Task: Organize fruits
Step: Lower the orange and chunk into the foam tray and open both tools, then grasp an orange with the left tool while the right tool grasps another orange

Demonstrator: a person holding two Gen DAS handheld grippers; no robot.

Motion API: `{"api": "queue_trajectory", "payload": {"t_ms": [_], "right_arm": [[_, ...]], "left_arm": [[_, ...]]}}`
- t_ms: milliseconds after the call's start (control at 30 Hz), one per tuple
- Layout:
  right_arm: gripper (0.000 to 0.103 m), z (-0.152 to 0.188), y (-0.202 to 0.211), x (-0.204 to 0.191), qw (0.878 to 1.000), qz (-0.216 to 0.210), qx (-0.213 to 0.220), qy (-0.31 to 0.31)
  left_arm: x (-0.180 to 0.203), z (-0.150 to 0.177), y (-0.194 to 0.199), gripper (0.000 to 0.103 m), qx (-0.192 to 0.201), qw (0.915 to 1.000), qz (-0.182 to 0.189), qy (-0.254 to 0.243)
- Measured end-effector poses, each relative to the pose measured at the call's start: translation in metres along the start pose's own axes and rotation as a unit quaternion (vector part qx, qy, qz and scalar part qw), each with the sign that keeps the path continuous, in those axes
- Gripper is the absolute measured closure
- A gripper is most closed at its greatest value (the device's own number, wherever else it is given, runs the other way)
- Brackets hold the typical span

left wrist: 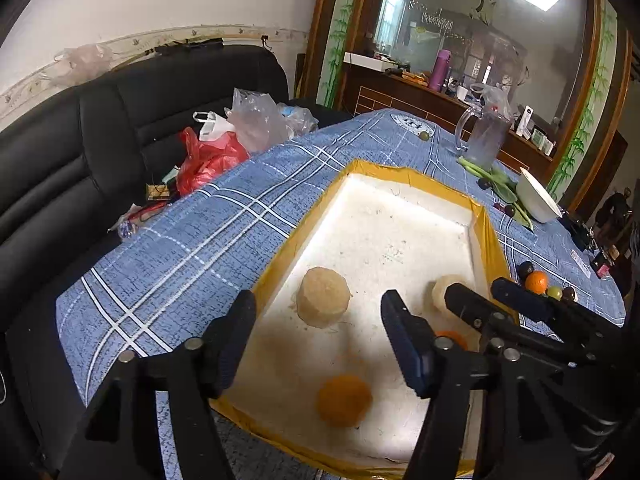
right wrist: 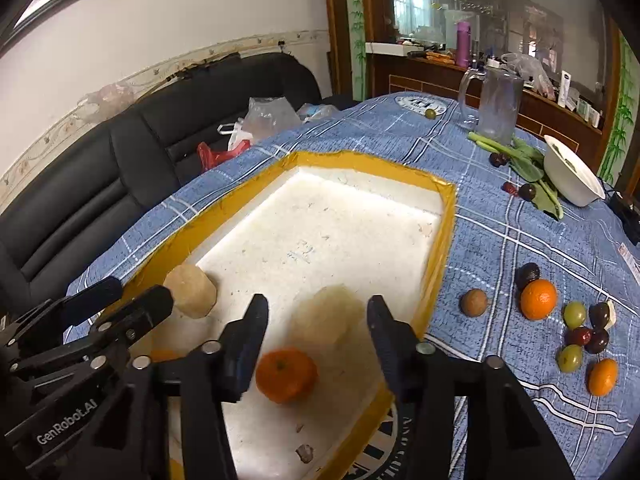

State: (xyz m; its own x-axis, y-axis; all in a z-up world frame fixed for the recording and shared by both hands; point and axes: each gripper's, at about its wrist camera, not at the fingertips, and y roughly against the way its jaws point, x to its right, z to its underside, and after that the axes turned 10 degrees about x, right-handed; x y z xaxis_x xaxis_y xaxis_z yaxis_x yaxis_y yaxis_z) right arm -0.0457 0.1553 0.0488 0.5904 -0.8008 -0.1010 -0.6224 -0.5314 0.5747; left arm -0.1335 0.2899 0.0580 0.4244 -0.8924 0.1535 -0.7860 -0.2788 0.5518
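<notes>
The round orange tangerine (right wrist: pixel 286 375) lies on the floor of the white foam tray with yellow taped rim (right wrist: pixel 442 240), just ahead of and between the fingers of the right gripper (right wrist: pixel 316 336), which hangs wide open and empty above it. The left gripper (left wrist: pixel 316 344), also spread and empty, hovers over a second blurred orange fruit (left wrist: pixel 344 400).

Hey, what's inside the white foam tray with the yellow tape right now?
The foam tray holds two pale peeled fruits and two oranges. The grippers cover its near corners, so anything there is hidden.
</notes>
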Motion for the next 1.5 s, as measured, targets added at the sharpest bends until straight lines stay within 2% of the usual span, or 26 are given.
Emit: {"api": "queue_trajectory", "payload": {"t_ms": [133, 400, 633, 700, 900, 967, 1067, 1233, 1367, 1500], "right_arm": [[0.044, -0.002, 0.007, 0.005, 1.0, 0.002, 0.01, -0.006], [0.036, 0.001, 0.027, 0.022, 0.999, 0.009, 0.028, -0.028], [0.035, 0.015, 0.06, 0.058, 0.997, 0.029, 0.045, -0.049], [0.031, 0.022, 0.076, 0.079, 0.996, 0.051, 0.053, -0.048], [0.029, 0.042, 0.119, 0.152, 0.986, 0.147, 0.057, -0.056], [0.029, 0.049, 0.13, 0.18, 0.981, 0.176, 0.052, -0.07], [0.03, 0.054, 0.14, 0.213, 0.974, 0.193, 0.05, -0.106], [0.03, 0.058, 0.138, 0.239, 0.97, 0.185, 0.047, -0.148], [0.03, 0.061, 0.114, 0.239, 0.977, 0.163, 0.012, -0.14], [0.03, 0.062, 0.096, 0.235, 0.98, 0.153, 0.001, -0.13]], "left_arm": [[0.003, -0.001, 0.003, 0.034, 0.003, 1.0, 0.0, -0.004], [0.021, -0.001, 0.014, 0.032, 0.007, 0.9996, 0.002, -0.026], [0.037, -0.001, 0.023, 0.028, 0.005, 0.999, 0.023, -0.039], [0.041, -0.001, 0.024, 0.027, 0.002, 0.9989, 0.025, -0.039], [0.064, 0.003, 0.021, 0.027, -0.007, 0.9977, 0.043, -0.052], [0.081, 0.005, 0.02, 0.027, -0.01, 0.9959, 0.06, -0.067], [0.107, 0.009, 0.017, 0.027, -0.02, 0.9921, 0.089, -0.086], [0.144, 0.018, 0.011, 0.027, -0.044, 0.9853, 0.121, -0.112], [0.163, 0.013, 0.0, 0.027, -0.071, 0.9805, 0.152, -0.101], [0.187, 0.007, -0.016, 0.028, -0.083, 0.976, 0.175, -0.1]]}}
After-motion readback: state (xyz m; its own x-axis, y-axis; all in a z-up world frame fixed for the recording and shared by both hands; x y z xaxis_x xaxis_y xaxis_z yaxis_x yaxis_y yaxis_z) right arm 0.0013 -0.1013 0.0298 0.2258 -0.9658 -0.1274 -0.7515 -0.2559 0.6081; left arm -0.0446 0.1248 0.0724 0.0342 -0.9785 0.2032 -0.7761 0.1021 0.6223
